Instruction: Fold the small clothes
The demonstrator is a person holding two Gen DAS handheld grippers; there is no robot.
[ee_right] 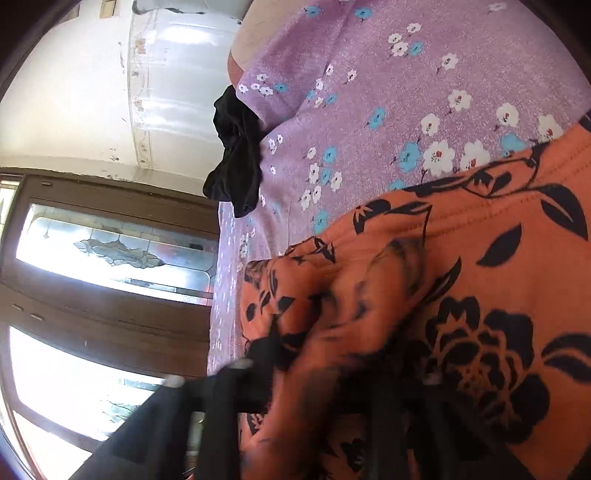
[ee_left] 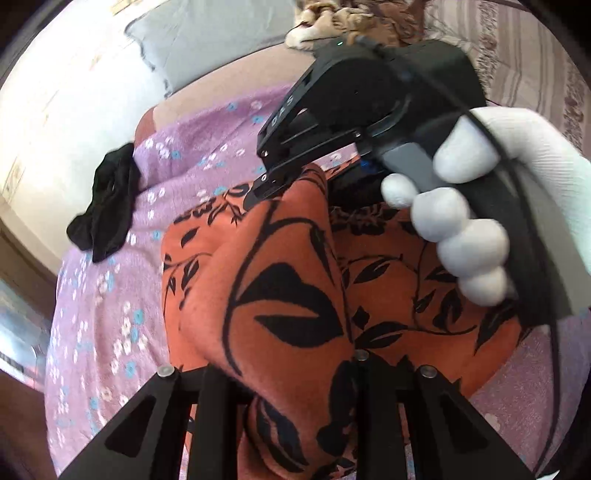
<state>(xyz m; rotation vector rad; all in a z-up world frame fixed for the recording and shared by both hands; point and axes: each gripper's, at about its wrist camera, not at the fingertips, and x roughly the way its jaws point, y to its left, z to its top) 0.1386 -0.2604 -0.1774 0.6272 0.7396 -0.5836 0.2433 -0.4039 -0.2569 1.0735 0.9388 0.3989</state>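
An orange garment [ee_left: 295,295] with black leaves and flowers lies on the purple flowered bedsheet [ee_left: 110,314]. In the left wrist view a raised fold of it runs down between the fingers of my left gripper [ee_left: 291,373], which is shut on it. My right gripper [ee_left: 258,190], held by a white-gloved hand [ee_left: 461,221], pinches the garment's far edge. In the right wrist view the orange garment [ee_right: 461,277] is bunched and blurred between the fingers of the right gripper [ee_right: 332,373].
A crumpled black garment [ee_left: 103,206] [ee_right: 232,155] lies at the sheet's left edge. A grey pillow [ee_left: 207,40] and a brown patterned heap [ee_left: 354,22] sit at the far end. A glazed wooden door [ee_right: 110,258] stands beyond the bed.
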